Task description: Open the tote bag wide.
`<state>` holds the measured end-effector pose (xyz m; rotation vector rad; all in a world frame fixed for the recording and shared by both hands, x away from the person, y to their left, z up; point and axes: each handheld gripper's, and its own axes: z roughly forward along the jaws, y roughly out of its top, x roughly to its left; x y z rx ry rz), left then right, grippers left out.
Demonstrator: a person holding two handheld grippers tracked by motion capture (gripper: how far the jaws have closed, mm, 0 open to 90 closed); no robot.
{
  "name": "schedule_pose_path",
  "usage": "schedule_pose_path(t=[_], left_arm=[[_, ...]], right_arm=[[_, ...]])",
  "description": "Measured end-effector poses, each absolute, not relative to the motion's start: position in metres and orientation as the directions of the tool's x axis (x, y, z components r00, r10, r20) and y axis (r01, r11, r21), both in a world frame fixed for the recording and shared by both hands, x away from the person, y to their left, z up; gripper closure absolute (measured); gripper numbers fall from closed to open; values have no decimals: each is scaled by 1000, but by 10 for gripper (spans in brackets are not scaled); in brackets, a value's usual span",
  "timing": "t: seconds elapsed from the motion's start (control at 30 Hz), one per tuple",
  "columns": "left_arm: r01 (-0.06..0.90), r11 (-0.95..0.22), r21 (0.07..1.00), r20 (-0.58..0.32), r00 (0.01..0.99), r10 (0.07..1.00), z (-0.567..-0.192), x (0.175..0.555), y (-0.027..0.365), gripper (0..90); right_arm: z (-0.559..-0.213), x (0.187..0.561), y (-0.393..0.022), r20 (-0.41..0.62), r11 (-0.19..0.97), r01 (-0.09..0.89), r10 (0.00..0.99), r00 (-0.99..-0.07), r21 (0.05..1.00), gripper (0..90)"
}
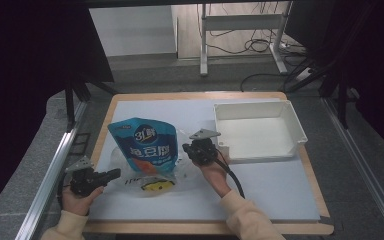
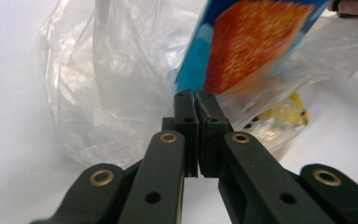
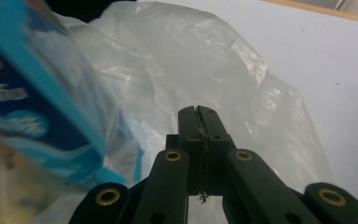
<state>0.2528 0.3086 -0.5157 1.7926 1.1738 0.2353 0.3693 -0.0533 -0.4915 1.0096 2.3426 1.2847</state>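
Observation:
A clear plastic bag [image 1: 116, 156] lies on the white mat, and a blue printed pouch [image 1: 145, 145] stands up out of it. A yellow packet [image 1: 155, 186] rests in the bag's near end. My left gripper [image 1: 116, 173] is at the bag's near left edge with its jaws shut, and the film [image 2: 107, 93] appears to be pinched at the tips [image 2: 195, 95]. My right gripper [image 1: 186, 147] is shut at the bag's right edge, beside the pouch [image 3: 37, 102]. A thin strip of the bag's film [image 3: 205, 65] is caught between the right gripper's [image 3: 198, 109] pads.
A white rectangular tray [image 1: 290, 122] sits at the back right of the mat, close behind the right hand. The mat [image 1: 280, 190] covers a wooden table. Metal rails run along both sides, and a desk frame with cables stands beyond the far edge.

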Motion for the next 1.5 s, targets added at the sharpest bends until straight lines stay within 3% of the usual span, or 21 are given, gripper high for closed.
schedule_pose_path(t=[0.27,0.4,0.5,0.6,0.7,0.77,0.9,1.5], left_arm=[[590,-90,803,-278,504,818,-511,237,305,837],[586,-103,804,-240,477,845,-514,228,304,696],[594,-82,800,-247,451,858,-515,225,304,594],[593,-79,801,-235,434,870,-516,222,302,425],[588,-88,804,-221,432,874,-516,221,301,343],[587,-96,804,-212,434,875,-517,221,301,328],[593,-112,798,-192,425,885,-522,222,302,303],[602,-109,791,-197,420,886,-528,224,304,302]], right_arm=[[-481,351,-84,117,365,421,624,-773,830,878],[-480,343,-97,131,372,415,593,-794,830,848],[-480,337,-105,135,377,408,576,-806,831,764],[-480,330,-113,124,400,386,544,-830,831,619],[-478,326,-118,129,391,385,542,-831,836,480],[-476,322,-121,129,389,375,530,-838,841,379],[-476,320,-119,120,387,365,530,-840,847,313],[-469,325,-124,143,336,368,540,-830,867,266]])
